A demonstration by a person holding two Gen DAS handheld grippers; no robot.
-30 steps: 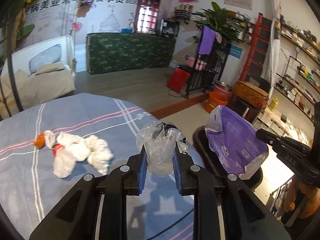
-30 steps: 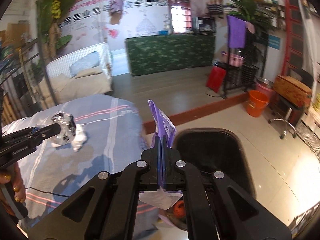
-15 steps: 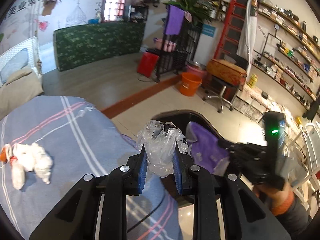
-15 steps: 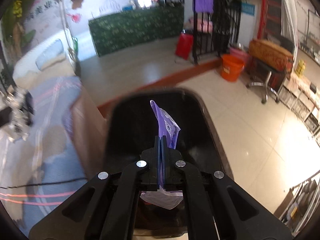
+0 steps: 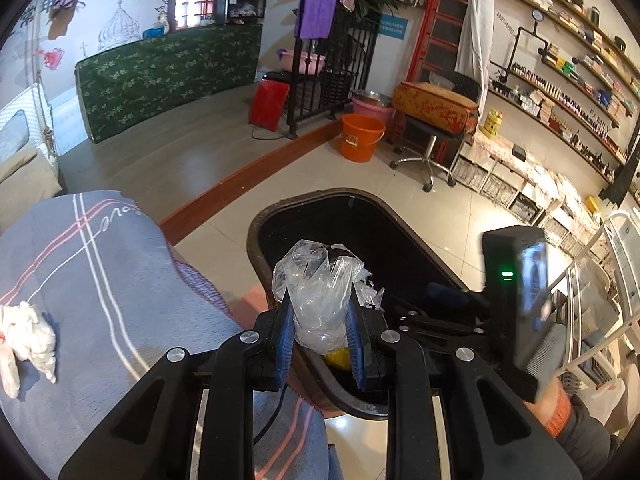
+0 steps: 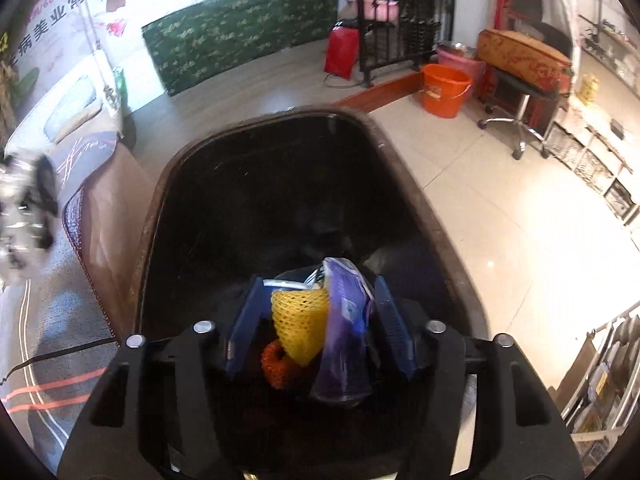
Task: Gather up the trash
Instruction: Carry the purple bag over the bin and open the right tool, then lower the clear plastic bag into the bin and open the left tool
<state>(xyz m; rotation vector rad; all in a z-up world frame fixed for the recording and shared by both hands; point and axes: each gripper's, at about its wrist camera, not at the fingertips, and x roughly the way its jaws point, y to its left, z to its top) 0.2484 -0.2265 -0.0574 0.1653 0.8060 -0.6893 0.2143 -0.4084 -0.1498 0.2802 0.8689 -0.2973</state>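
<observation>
My left gripper (image 5: 320,312) is shut on a crumpled clear plastic bag (image 5: 318,296), held over the near rim of the black trash bin (image 5: 280,208). My right gripper (image 6: 316,312) hangs low inside the bin (image 6: 160,200), its jaws opening. The purple packet (image 6: 346,320) leans free between them, close to the right pad, dropping onto yellow foam netting (image 6: 298,320) and an orange piece (image 6: 276,364). The right gripper's body also shows in the left wrist view (image 5: 516,300), held by a hand. White crumpled tissue (image 5: 28,340) lies on the striped cloth (image 5: 100,280).
The bin stands on the tiled floor beside the cloth-covered table (image 6: 48,280). An orange bucket (image 5: 362,138), a wheeled stool (image 5: 428,148), a black metal rack (image 5: 332,64) and wall shelves (image 5: 560,92) stand beyond. A green mattress (image 5: 168,76) leans on the far wall.
Both grippers moved from over the table to the bin. The right one sank into it and its jaws parted, letting go of the purple packet. The left still grips the plastic bag.
</observation>
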